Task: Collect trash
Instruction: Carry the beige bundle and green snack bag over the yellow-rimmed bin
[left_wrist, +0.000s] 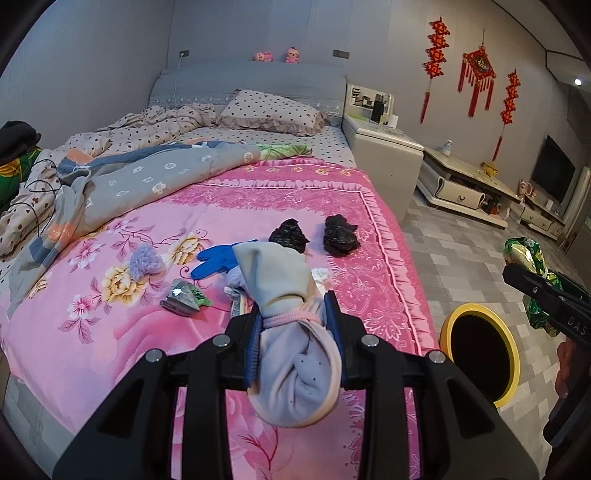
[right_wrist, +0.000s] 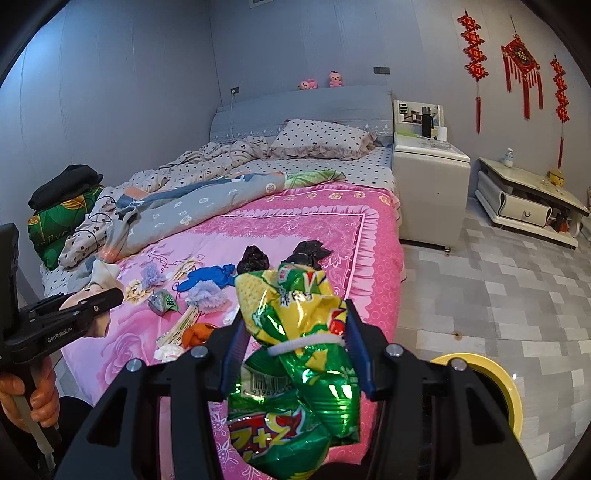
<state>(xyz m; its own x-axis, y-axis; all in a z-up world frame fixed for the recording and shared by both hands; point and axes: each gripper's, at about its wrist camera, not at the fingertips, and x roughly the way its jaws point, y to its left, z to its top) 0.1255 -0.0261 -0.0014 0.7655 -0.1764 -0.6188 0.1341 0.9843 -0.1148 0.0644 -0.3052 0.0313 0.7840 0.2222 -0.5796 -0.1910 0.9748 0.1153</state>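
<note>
Yellow-rimmed bin (right_wrist: 509, 391) partly hidden behind the right hand-held gripper (right_wrist: 295, 332).

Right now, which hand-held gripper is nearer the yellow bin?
Right. The right hand-held gripper, holding the green snack bag, hangs beside the yellow bin; the left hand-held gripper, holding a grey sock, is over the bed.

Polka-dot pillow (left_wrist: 271, 110), TV (left_wrist: 554, 173), nightstand (right_wrist: 430, 184).

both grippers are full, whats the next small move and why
Probably swing the right gripper over the yellow bin and release the green snack bag: it is clamped, and the bin's open mouth sits on the floor just right of the bed.
</note>
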